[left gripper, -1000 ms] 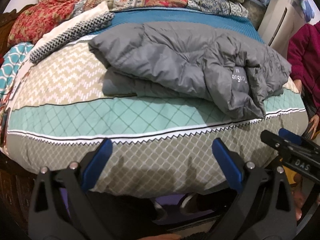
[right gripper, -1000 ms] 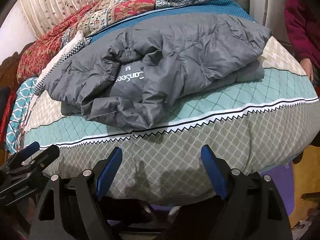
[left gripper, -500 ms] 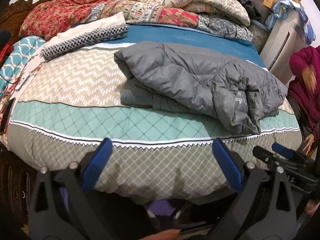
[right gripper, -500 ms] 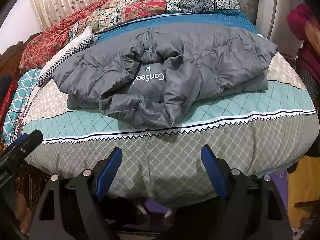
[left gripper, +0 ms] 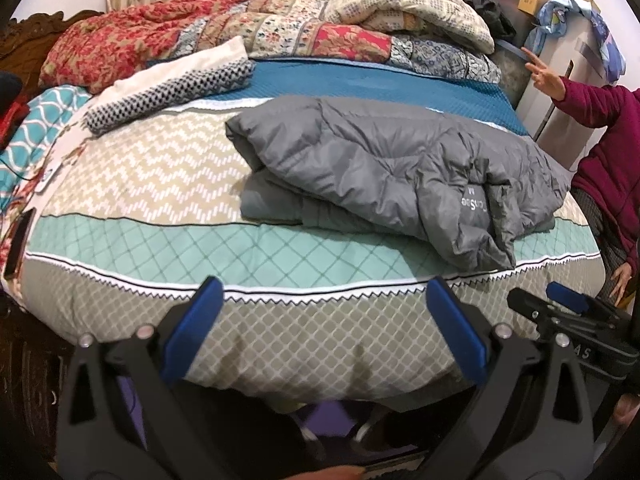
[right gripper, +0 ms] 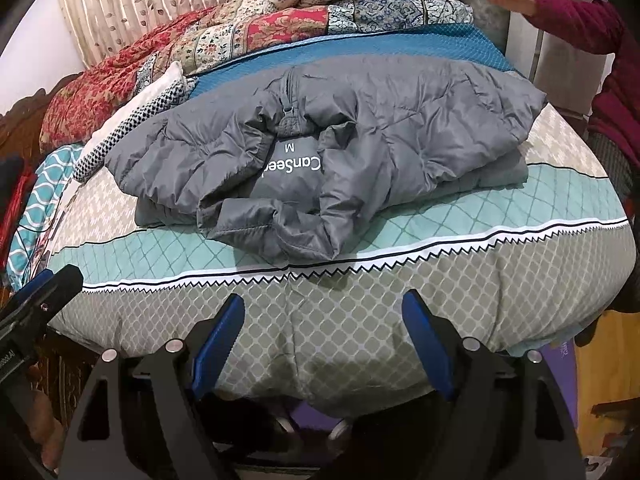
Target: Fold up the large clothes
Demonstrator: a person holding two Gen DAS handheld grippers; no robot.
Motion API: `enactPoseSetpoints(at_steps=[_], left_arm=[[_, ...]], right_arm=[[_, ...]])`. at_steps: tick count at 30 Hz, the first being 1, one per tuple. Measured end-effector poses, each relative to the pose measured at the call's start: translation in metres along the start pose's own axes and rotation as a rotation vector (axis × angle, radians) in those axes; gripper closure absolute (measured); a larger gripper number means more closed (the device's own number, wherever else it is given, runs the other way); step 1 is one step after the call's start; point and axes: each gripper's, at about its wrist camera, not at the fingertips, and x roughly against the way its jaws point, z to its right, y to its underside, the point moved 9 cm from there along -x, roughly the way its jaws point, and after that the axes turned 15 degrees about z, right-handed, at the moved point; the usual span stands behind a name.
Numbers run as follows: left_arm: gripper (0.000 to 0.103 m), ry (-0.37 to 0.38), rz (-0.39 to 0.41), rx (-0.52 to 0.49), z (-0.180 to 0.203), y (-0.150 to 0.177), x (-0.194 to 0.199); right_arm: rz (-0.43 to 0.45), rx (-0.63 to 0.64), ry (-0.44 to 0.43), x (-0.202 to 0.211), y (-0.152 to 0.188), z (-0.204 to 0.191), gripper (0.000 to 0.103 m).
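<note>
A grey puffer jacket [left gripper: 400, 168] lies folded in a bundle on the bed, its inner label showing. It also shows in the right wrist view [right gripper: 320, 156]. My left gripper [left gripper: 324, 332] is open and empty, held off the bed's near edge, well short of the jacket. My right gripper [right gripper: 324, 344] is open and empty too, off the same edge. Each gripper shows at the side of the other's view.
The bed [left gripper: 160, 248] has a patterned cover [right gripper: 440, 320]. Quilts and pillows [left gripper: 280, 36] are piled at its head, and a black-and-white cloth [left gripper: 172, 92] lies at the left. A person in a maroon top [left gripper: 608, 144] stands at the right with an arm raised.
Both grippers have drawn back and up from the bed, so more of it shows. The person at the right has raised an arm. The jacket has not moved.
</note>
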Motion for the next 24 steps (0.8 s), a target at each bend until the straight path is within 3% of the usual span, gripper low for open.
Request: enactPoseSetpoints(at_steps=[14, 24], left_arm=[[0.006, -0.07, -0.15, -0.075, 0.001, 0.009, -0.028], [0.006, -0.052, -0.124, -0.101, 0.014, -0.011, -0.033]], right_arm=[[0.024, -0.034, -0.029, 0.008, -0.006, 0.007, 0.027], [0.045, -0.059, -0.001, 0.012, -0.02, 0.026, 0.027]])
